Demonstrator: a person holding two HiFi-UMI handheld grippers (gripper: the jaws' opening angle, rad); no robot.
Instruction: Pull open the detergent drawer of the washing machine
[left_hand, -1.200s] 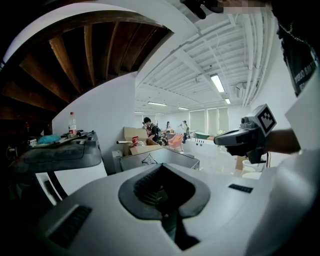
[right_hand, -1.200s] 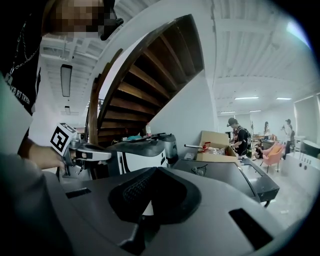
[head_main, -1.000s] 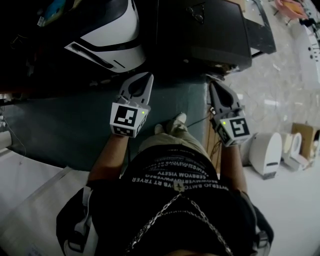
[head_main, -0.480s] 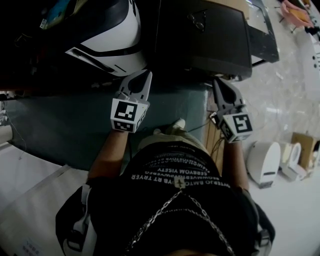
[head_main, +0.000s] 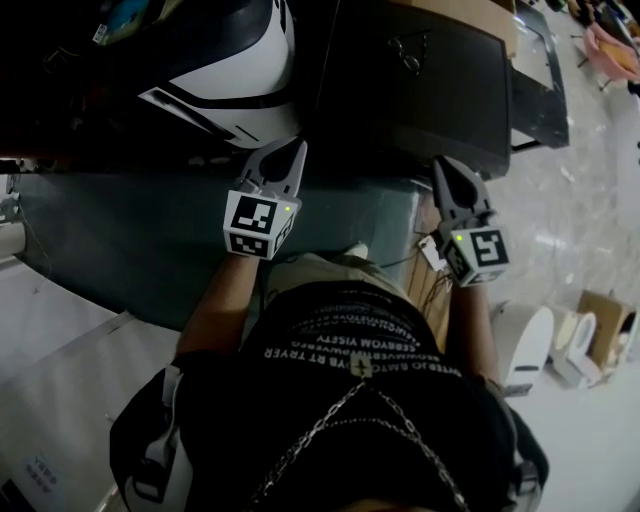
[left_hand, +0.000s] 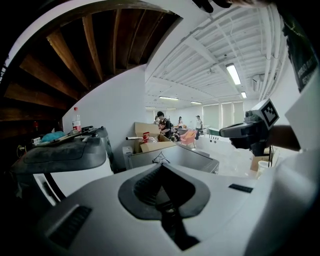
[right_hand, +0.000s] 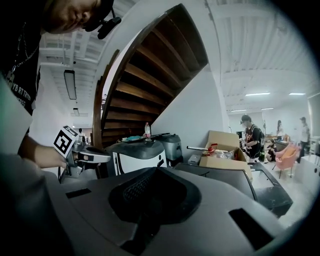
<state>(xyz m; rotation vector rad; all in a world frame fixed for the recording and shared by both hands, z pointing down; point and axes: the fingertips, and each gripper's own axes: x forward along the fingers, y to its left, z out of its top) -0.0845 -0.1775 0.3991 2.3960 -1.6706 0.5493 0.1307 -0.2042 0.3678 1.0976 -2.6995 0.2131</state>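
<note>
Two machines stand ahead of me. One has a white body and dark top (head_main: 235, 75) at the upper left, also in the right gripper view (right_hand: 136, 154). The other is a dark box-shaped machine (head_main: 420, 75) with a hanger sign on its top. No detergent drawer can be made out. My left gripper (head_main: 298, 150) points toward the gap between them, jaws shut and empty (left_hand: 162, 167). My right gripper (head_main: 446, 166) hangs just short of the dark machine's near edge, jaws together with nothing in them (right_hand: 155, 172). Neither touches a machine.
A teal floor mat (head_main: 120, 250) lies under my feet before the machines. Cardboard boxes (right_hand: 225, 150) sit behind the dark machine. White appliances (head_main: 525, 345) stand at the right on the pale floor. A wooden staircase (right_hand: 145, 75) rises behind, and people stand far off.
Both grippers have moved forward toward the machines, which now sit nearer and lower in the head view. Both stay shut and empty.
</note>
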